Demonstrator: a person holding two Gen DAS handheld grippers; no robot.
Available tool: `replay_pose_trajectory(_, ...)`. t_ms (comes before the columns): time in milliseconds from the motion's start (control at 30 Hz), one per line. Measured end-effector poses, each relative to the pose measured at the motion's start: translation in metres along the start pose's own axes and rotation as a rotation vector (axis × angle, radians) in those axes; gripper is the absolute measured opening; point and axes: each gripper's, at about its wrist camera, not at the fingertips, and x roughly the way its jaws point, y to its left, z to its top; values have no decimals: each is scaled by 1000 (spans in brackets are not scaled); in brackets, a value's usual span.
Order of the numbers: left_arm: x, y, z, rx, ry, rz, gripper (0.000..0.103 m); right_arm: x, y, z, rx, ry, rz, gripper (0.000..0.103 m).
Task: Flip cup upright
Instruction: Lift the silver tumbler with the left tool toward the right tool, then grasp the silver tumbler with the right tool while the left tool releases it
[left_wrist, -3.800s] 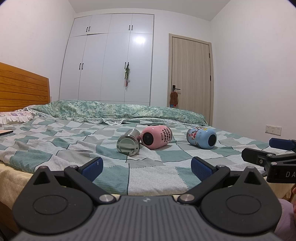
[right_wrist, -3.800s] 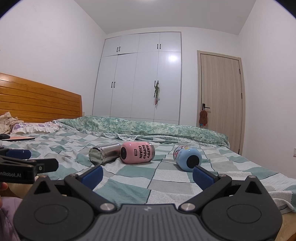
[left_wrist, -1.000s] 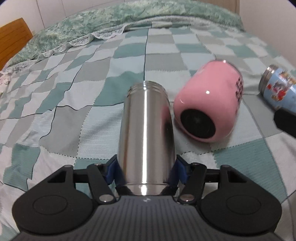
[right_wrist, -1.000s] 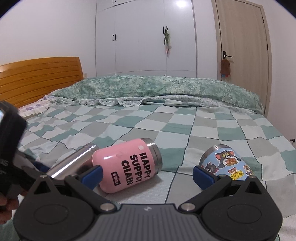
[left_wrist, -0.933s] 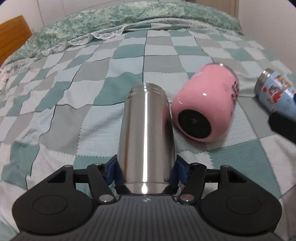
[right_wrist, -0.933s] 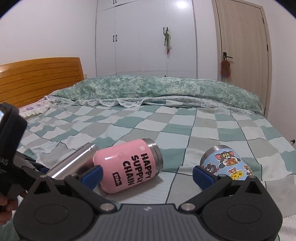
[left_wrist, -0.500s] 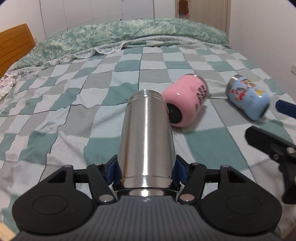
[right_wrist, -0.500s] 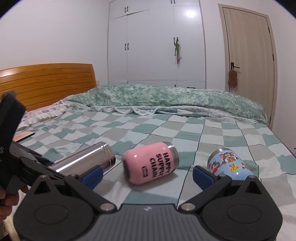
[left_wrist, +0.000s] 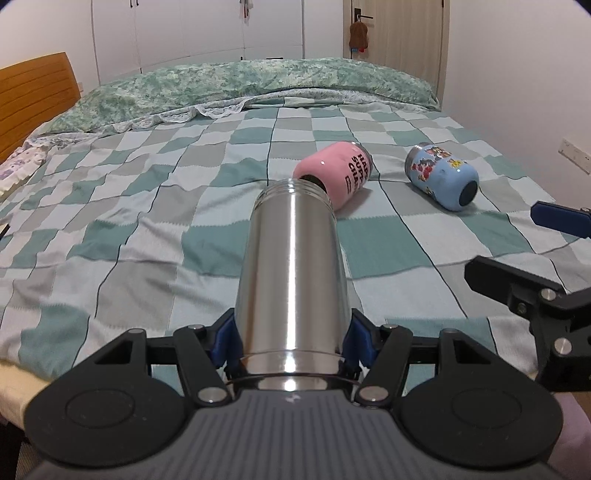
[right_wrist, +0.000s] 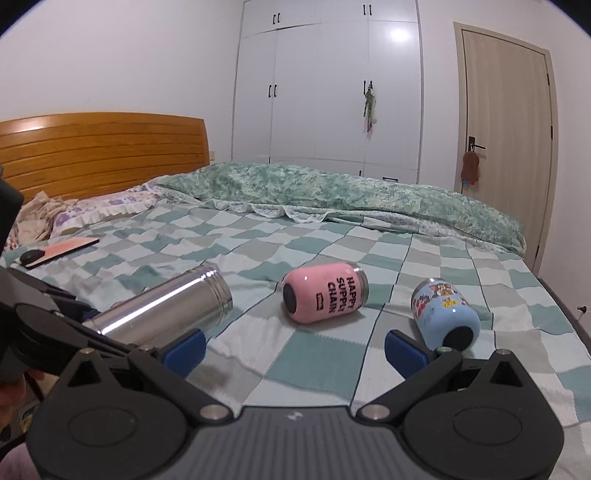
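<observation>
My left gripper (left_wrist: 293, 338) is shut on the base end of a steel cup (left_wrist: 293, 273), which points away from me, tilted up off the bed; it also shows in the right wrist view (right_wrist: 162, 314) at the left. A pink cup (left_wrist: 334, 173) (right_wrist: 325, 293) and a blue cartoon cup (left_wrist: 441, 177) (right_wrist: 445, 314) lie on their sides on the checked blanket. My right gripper (right_wrist: 295, 350) is open and empty, hovering near the bed's front edge; it shows at the right of the left wrist view (left_wrist: 532, 258).
The bed has a checked teal blanket (right_wrist: 332, 258), a rolled green duvet (right_wrist: 351, 195) at the far side and a wooden headboard (right_wrist: 103, 151) at the left. A flat orange item (right_wrist: 62, 249) lies near the pillows. Wardrobe and door stand behind.
My left gripper has lifted the steel cup off the blanket and drawn it back toward the front edge, tilting its open end upward. My right gripper has pulled back too.
</observation>
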Motion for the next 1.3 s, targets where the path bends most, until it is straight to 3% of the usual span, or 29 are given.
replay_pose_trajectory(400,6,-10,-36,-16,6,33,63,-31,-2,-32,3,62,-23,103)
replay_pose_trajectory(900,30,-20,-45,7,19,67,64,-28,-11,-52,20,117,-20,103)
replay_pose_trajectory(933,29,-21,-44,16,18,72,69,-27,-11,-52,21,117,-20,103)
replay_pose_trajectory(1033,16,-21,-40,38,-22,70,103,-28,-11,-51,23,112,-19,103)
replay_pose_trajectory(1300,-37,4,-27,29,-160,32,103,-44,-5,-38,18,55,-25,103)
